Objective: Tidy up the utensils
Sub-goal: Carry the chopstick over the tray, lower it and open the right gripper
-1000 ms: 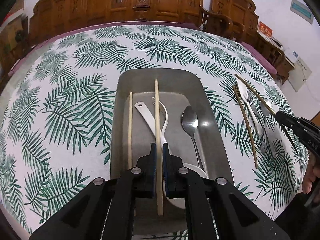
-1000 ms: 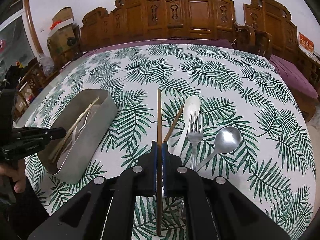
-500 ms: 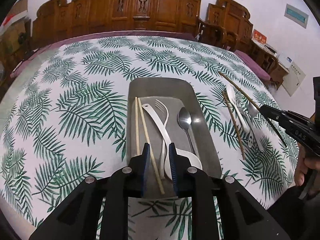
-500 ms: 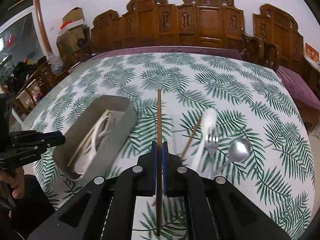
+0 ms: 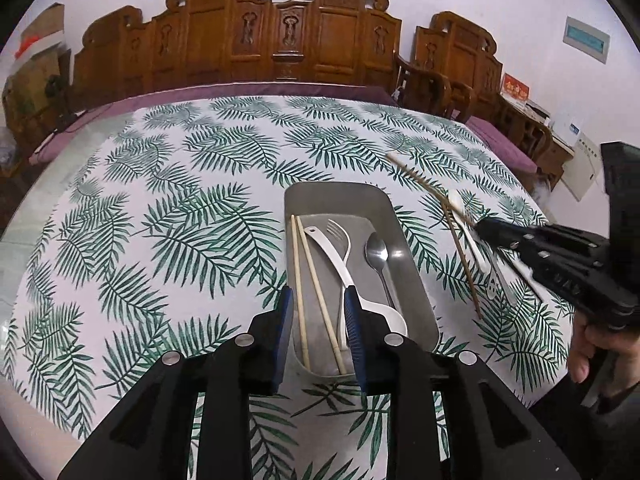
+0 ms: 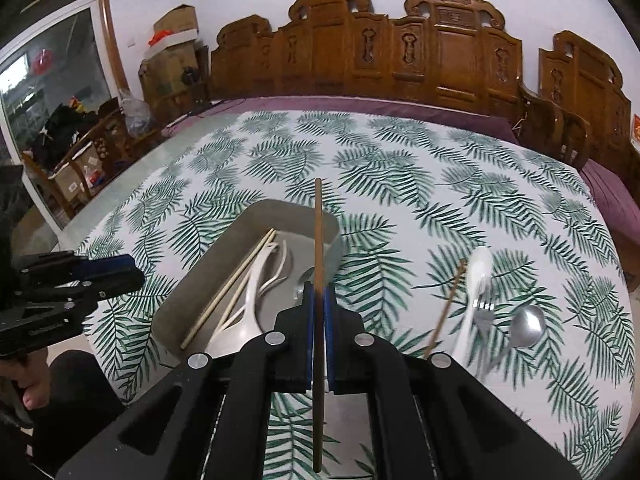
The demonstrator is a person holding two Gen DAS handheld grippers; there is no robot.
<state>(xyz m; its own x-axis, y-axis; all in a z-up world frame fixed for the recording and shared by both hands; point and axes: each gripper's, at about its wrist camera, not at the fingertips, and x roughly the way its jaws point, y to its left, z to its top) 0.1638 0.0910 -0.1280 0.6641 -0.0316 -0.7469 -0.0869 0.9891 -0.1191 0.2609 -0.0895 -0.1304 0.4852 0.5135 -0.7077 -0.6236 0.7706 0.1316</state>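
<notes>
My left gripper [image 5: 319,308] hovers above the near end of a grey metal tray [image 5: 412,264], its jaws opening with nothing pinched between them. In the tray lie two pale chopsticks [image 5: 298,280], a white spoon [image 5: 336,256], a white fork [image 5: 340,236] and a metal spoon [image 5: 378,250]. My right gripper [image 6: 318,300] is shut on a dark brown chopstick [image 6: 318,232], which it holds in the air over the tray's [image 6: 200,276] right side. The left wrist view shows that gripper [image 5: 480,226] coming in from the right.
On the leaf-print tablecloth right of the tray lie a second brown chopstick [image 6: 448,308], a white spoon [image 6: 478,276], a metal fork [image 6: 482,312] and a metal spoon [image 6: 526,326]. Carved wooden chairs [image 6: 400,52] line the far edge. A person's hand [image 5: 588,352] holds the right gripper.
My left gripper let go of the pale chopstick, which now lies in the tray, and drew back and up. My right gripper carried the brown chopstick leftward to above the tray.
</notes>
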